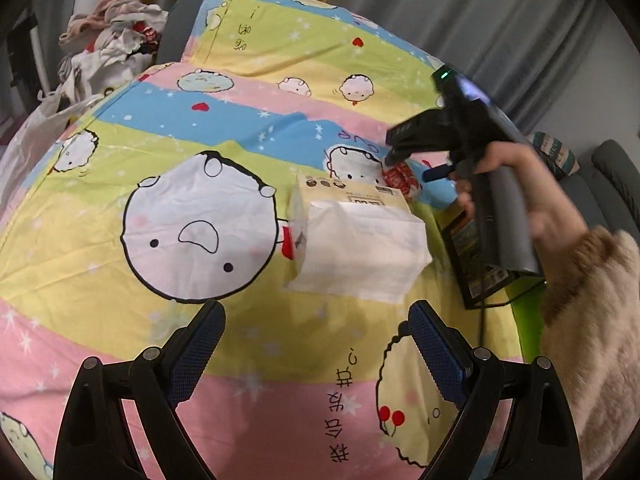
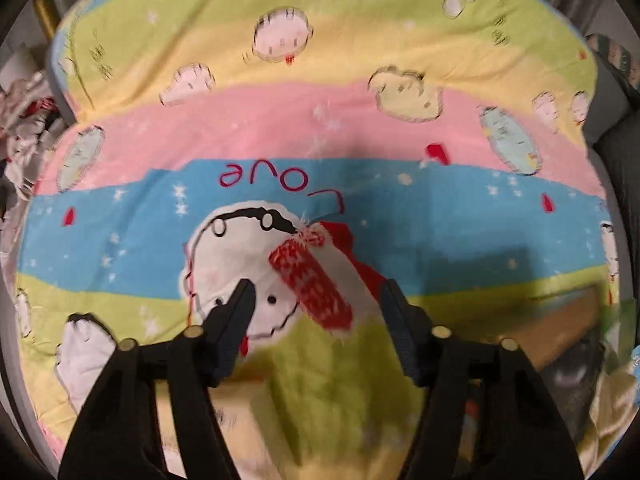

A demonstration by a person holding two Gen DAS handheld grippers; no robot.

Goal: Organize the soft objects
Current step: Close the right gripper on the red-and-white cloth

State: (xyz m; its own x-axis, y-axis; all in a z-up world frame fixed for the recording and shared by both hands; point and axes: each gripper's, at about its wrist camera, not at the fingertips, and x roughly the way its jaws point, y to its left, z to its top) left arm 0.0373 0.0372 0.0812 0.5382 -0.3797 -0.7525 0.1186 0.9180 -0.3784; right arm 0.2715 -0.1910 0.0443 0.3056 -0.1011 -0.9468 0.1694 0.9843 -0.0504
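Blurrily, right claw (jaws apart) straddles red-and-white cloth.

Left hand-held gripper hangs with jaws spread wide and nothing in them. Right hand-held gripper tilts steeply down, jaws partly apart, gripped by a fuzzy-sleeved hand.

Printed on bedsheet: "Love" in magenta script on the blue stripe (upside down in right wrist view). Chinese characters near pink stripe, not legible enough to transcribe. Tissue pack: label print too small to read.
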